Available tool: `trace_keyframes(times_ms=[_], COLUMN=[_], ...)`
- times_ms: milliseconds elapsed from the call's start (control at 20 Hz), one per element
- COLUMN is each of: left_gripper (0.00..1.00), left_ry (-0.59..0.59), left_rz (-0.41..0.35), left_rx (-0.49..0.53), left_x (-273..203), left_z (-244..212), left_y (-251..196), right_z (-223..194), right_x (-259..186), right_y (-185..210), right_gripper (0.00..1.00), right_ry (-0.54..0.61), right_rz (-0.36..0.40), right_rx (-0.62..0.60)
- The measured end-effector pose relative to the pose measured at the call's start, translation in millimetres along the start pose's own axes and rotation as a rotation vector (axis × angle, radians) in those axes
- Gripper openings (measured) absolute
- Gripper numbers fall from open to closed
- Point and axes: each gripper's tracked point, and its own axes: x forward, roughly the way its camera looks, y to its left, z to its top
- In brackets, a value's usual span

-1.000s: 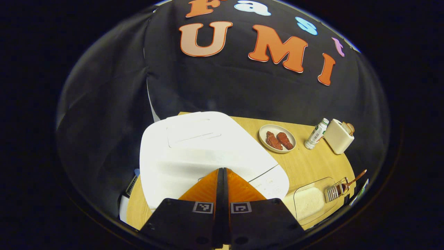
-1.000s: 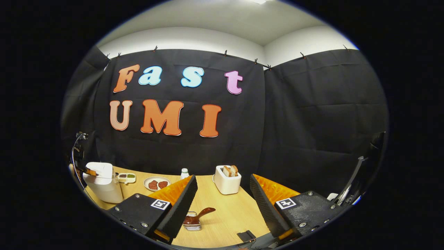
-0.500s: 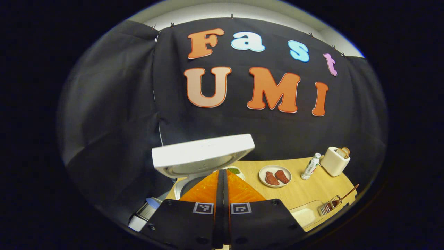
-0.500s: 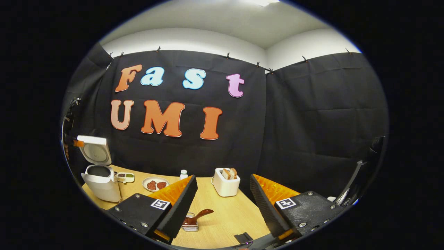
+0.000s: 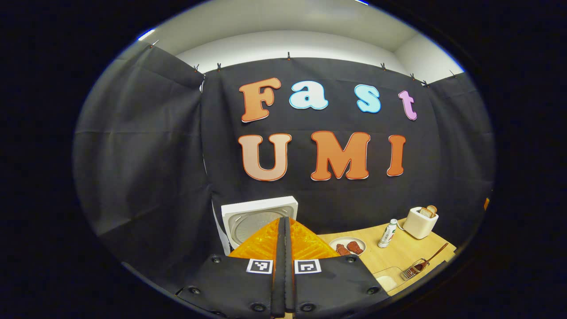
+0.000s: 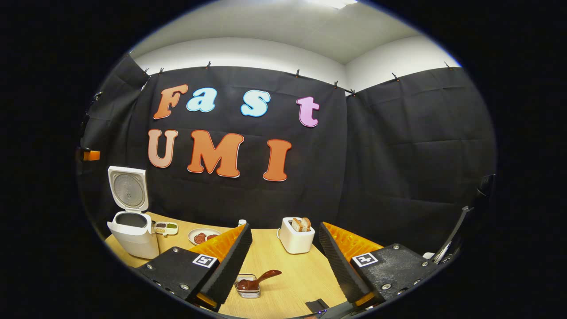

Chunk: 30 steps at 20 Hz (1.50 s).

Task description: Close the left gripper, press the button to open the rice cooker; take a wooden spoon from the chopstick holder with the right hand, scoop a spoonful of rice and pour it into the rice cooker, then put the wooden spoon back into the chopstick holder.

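The white rice cooker stands at the table's far left with its lid swung fully upright. In the left gripper view my left gripper is shut on nothing, held high, with the raised lid just behind its tips. The wooden spoon rests in the small wire chopstick holder on the table. My right gripper is open above and around that holder, apart from it. The spoon and a clear container of rice sit at the lower right of the left gripper view.
A white toaster with bread stands behind the holder. A plate of meat, a small bottle and a condiment tray sit between toaster and cooker. A small dark object lies at the table's near edge.
The cooker lid went from closed to fully upright. My shut left gripper lifted up and back from the cooker top. The right gripper stayed open and hardly moved.
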Motion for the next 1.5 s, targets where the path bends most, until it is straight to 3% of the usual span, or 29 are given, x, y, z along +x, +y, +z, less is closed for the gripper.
trace_keyframes(times_ms=[200, 500, 650, 1100, 1500], left_gripper=[0.05, 0.11, 0.92, 1.0, 1.0], left_ry=[-0.012, -0.025, -0.055, -0.096, -0.107], left_rz=[0.049, 0.036, 0.03, 0.049, 0.11], left_rx=[-0.018, -0.067, -0.071, -0.06, -0.032], left_x=[-13.2, -24.6, -27.7, -37.4, -47.4], left_z=[5.2, 6.4, 15.6, 33.8, 40.4], left_y=[15.5, 16.8, 12.8, 12.3, 23.9], right_z=[-4.2, -9.9, -16.8, -80.4, -163.9], right_x=[4.2, 11.0, 17.4, 59.0, 104.8], right_y=[9.7, 12.1, 11.2, 14.7, 15.0], right_gripper=[0.95, 0.95, 0.95, 0.95, 0.95], right_ry=[0.008, 0.009, 0.017, 0.117, 0.262], right_rz=[0.018, 0.03, 0.032, 0.043, 0.059], right_rx=[-0.001, -0.02, -0.013, 0.072, 0.292])
